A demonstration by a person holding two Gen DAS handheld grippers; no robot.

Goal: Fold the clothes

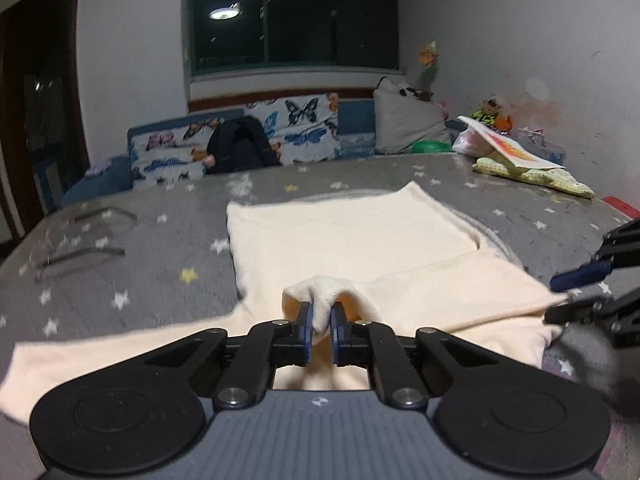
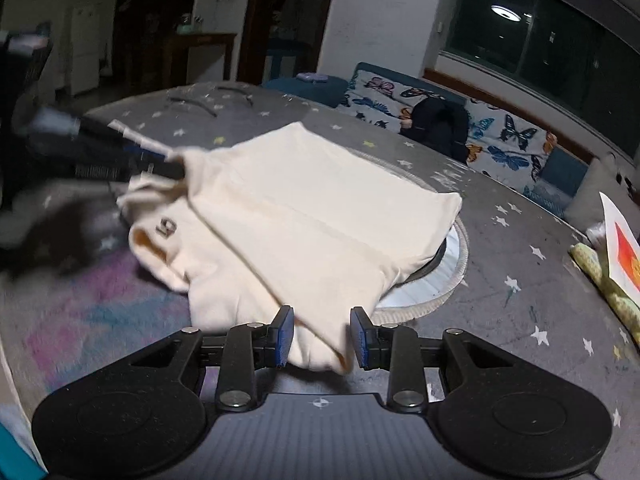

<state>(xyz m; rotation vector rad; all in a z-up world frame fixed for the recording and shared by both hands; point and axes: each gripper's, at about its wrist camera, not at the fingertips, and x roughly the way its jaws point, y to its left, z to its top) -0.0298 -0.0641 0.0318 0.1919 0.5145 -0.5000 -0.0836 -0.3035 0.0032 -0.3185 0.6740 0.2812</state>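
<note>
Cream shirt (image 1: 352,248) lies half-folded on the starry bedspread (image 1: 120,280); left gripper (image 1: 320,322) pinches a bunched edge, right gripper (image 2: 322,334) is parted around a corner, so close it first, then lift both evenly.

Butterfly cushions (image 1: 296,128), a black backpack (image 1: 240,146), perhaps hangers (image 1: 80,240).

The left claw (image 1: 321,319) has its blue-padded fingers (image 1: 305,330) pinched nearly together on a fold of cream fabric. The right claw (image 2: 321,336) holds its fingers spread apart, a cream corner lying loose between them.
</note>
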